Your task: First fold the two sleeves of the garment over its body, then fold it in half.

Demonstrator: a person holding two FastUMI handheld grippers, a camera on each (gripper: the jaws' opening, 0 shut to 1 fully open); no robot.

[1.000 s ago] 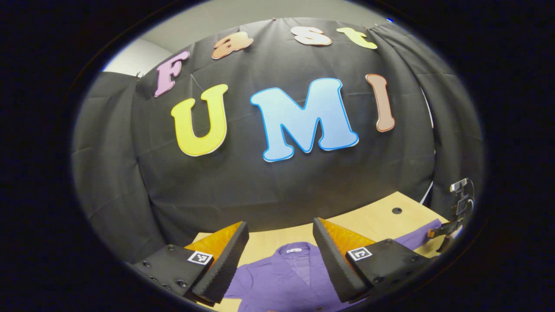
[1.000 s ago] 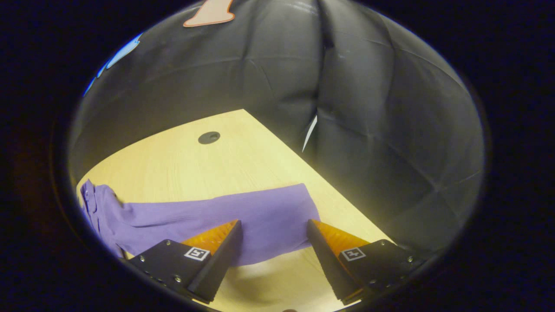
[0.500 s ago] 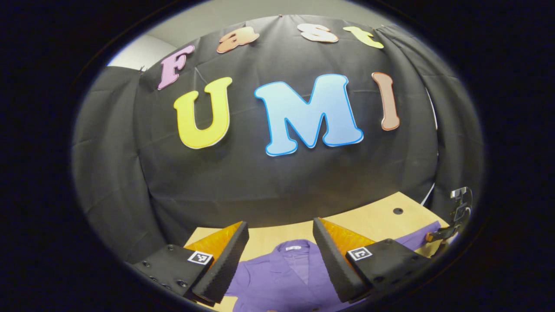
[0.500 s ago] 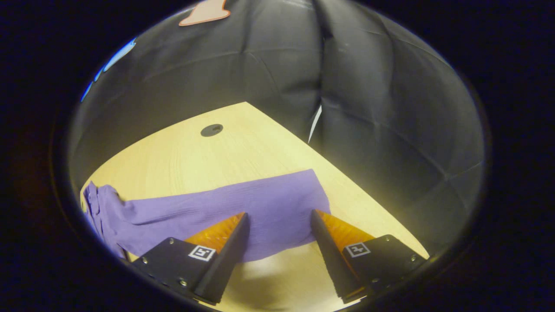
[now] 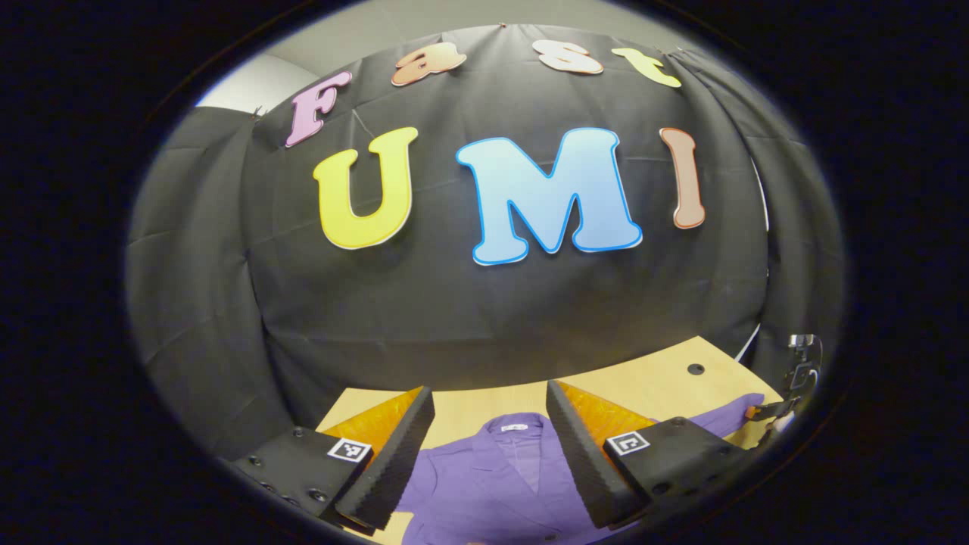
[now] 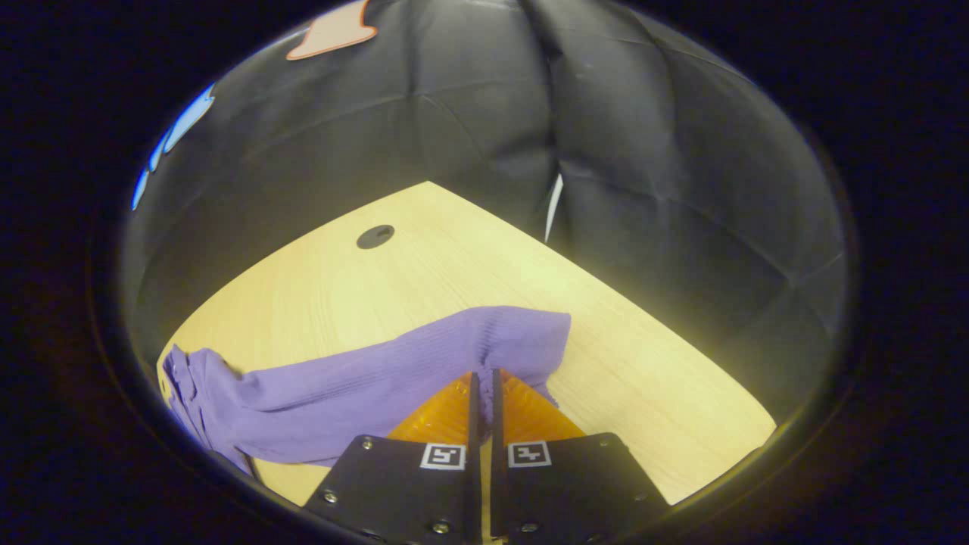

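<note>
**Right sleeve pinched, nothing folded yet**

The right tool point(image 6: 482, 378) has its fingers pressed together on the cuff end of the purple sleeve point(image 6: 363, 378), the cloth bunching up at the pinch. The sleeve runs from the tool toward 9 o'clock, stretched out flat on the table point(image 6: 424, 265), not yet laid over the body. The left tool point(image 5: 484, 446) hangs with its fingers spread wide, gripping nothing, above the collar of the purple garment point(image 5: 500, 484), which lies open on the table. From there the right tool appears small at 3 o'clock, at the sleeve's tip.

By my reckoning both sleeve folds and the halving remain. Around it: a dark round cap point(image 6: 375, 236) in the tabletop at 11 o'clock, well apart from the sleeve, and the black cloth wall point(image 6: 606, 151) behind. Nothing blocks the sweep inward.
</note>
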